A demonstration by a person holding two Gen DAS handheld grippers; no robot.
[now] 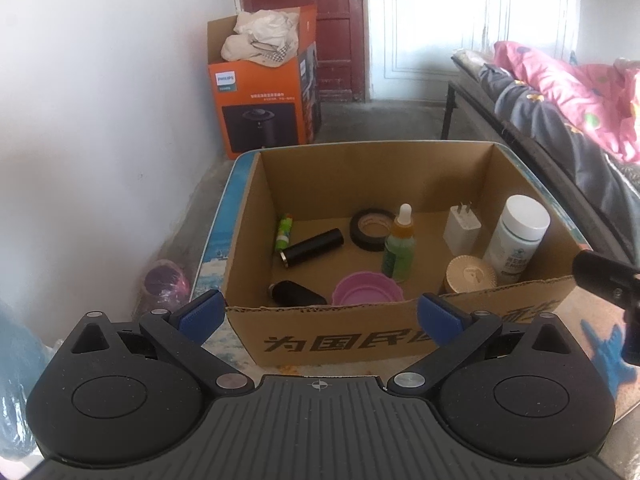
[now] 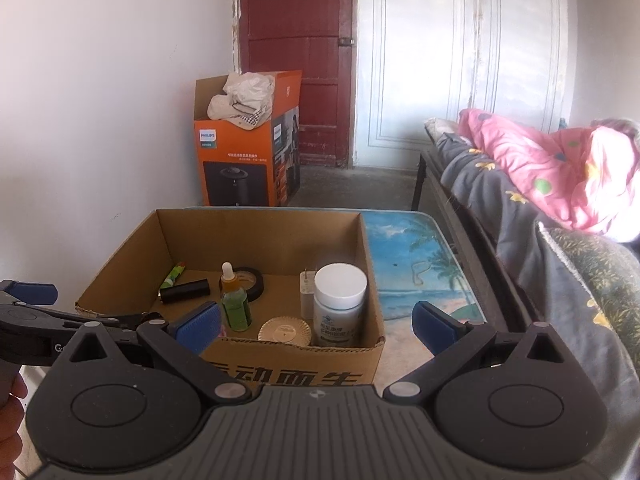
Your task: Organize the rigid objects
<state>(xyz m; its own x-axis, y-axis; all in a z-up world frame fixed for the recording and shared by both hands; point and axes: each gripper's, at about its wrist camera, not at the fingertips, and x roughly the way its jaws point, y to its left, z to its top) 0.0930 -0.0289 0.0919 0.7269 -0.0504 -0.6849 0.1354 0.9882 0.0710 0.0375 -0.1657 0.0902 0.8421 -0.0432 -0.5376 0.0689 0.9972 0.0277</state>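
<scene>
An open cardboard box [image 1: 320, 332] stands on a beach-print table [image 2: 416, 264]. Inside lie a black cylinder [image 1: 312, 247], a green lighter [image 1: 283, 231], a black tape roll [image 1: 372, 229], a green dropper bottle [image 1: 398, 249], a white charger [image 1: 461, 229], a white pill bottle [image 1: 516, 236], a gold round lid [image 1: 470, 275], a pink cup [image 1: 366, 289] and a black object [image 1: 296, 294]. My left gripper [image 1: 320, 316] is open and empty in front of the box's near wall. My right gripper [image 2: 316, 326] is open and empty at the box's right front corner.
An orange Philips box [image 1: 264, 108] with cloth stands on the floor by the white wall. A bed with a pink quilt [image 2: 552, 172] runs along the right. A red door [image 2: 296, 60] is behind. A purple item [image 1: 164, 284] lies on the floor left of the table.
</scene>
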